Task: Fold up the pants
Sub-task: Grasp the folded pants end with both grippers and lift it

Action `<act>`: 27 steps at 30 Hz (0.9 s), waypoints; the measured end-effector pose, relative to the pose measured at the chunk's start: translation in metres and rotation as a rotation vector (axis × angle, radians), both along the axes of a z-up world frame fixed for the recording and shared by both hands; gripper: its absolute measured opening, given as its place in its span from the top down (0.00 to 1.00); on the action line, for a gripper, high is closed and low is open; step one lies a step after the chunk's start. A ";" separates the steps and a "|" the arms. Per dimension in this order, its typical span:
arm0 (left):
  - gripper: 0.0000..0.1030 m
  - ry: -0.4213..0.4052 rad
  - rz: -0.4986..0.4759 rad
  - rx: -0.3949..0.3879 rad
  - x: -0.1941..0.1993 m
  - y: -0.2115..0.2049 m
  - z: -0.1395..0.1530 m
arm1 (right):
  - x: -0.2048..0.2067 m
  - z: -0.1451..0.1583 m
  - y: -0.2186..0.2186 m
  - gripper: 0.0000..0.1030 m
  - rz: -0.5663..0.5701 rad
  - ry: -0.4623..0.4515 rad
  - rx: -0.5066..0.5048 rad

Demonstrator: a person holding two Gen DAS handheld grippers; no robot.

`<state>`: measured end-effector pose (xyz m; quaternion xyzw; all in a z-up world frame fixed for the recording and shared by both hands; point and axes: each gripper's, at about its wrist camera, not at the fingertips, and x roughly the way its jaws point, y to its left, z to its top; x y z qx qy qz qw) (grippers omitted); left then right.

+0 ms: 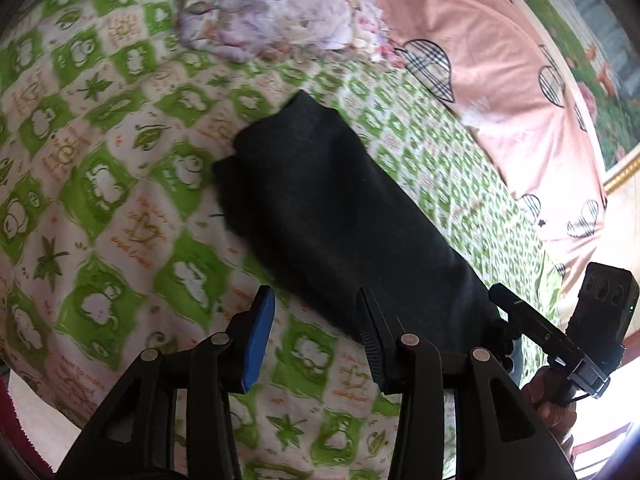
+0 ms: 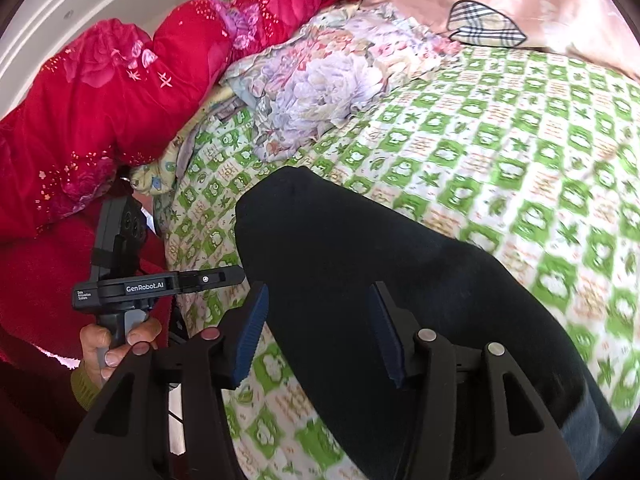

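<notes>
The black pants (image 1: 320, 200) lie folded lengthwise as a long dark strip on the green-and-white patterned bedsheet (image 1: 120, 200). They also show in the right wrist view (image 2: 360, 264). My left gripper (image 1: 316, 304) is open, just above the sheet at the near end of the strip, with its right finger over the cloth. My right gripper (image 2: 320, 304) is open and hovers over the other end of the pants. Each view shows the other gripper at its edge: the right one (image 1: 532, 324) and the left one (image 2: 224, 278).
A pale floral pillow (image 2: 320, 80) and a red quilt (image 2: 120, 92) lie at the head of the bed. A pink blanket with checked hearts (image 1: 500, 80) runs along the far side. A hand (image 2: 116, 348) grips the left tool's handle.
</notes>
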<state>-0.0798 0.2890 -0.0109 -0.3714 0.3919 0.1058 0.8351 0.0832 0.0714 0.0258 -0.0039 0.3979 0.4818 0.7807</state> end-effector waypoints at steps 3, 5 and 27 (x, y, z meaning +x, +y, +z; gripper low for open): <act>0.54 0.011 0.034 -0.012 -0.002 0.010 -0.004 | 0.008 -0.001 0.015 0.47 0.018 0.007 -0.008; 0.48 0.013 0.062 -0.016 0.000 0.016 -0.006 | 0.016 -0.002 0.026 0.47 0.029 0.015 -0.015; 0.45 0.064 0.133 -0.007 0.043 0.034 -0.021 | 0.105 -0.036 0.167 0.50 0.222 0.069 -0.201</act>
